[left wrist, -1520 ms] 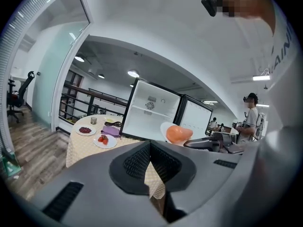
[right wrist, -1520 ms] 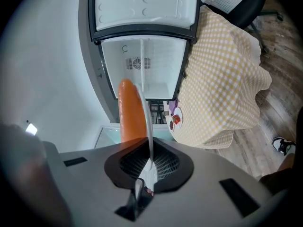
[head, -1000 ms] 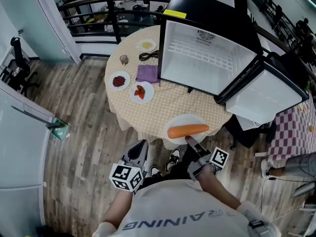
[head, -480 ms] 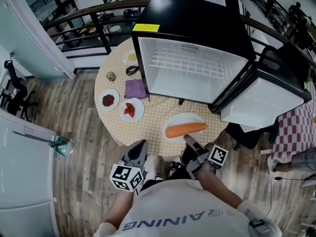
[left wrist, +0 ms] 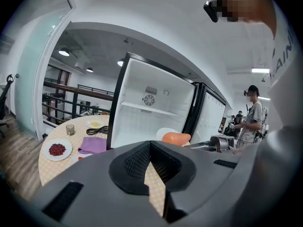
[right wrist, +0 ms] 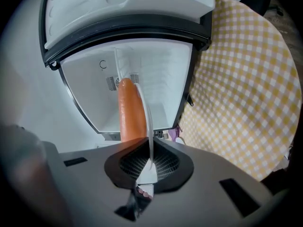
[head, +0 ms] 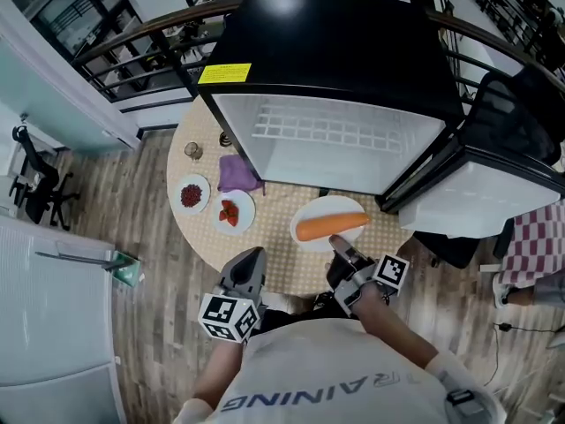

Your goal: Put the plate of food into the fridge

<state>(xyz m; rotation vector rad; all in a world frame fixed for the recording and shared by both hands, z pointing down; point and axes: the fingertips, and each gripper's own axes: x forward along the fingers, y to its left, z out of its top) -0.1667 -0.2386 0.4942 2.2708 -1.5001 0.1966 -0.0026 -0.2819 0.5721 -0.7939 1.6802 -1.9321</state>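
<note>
**Orange carrot [head: 331,227] on a plate [head: 311,212], held before the open fridge [head: 335,51]**

The right gripper [head: 342,253] clamps the white plate's near rim, holding it level so the carrot cannot roll, just short of the fridge. The left gripper [head: 248,270], jaws together and empty, hangs low, clear of the path.

A white plate [head: 311,212] bearing one long orange carrot [head: 332,226] is level just before the black fridge [head: 335,51], whose door [head: 494,179] is open.
</note>
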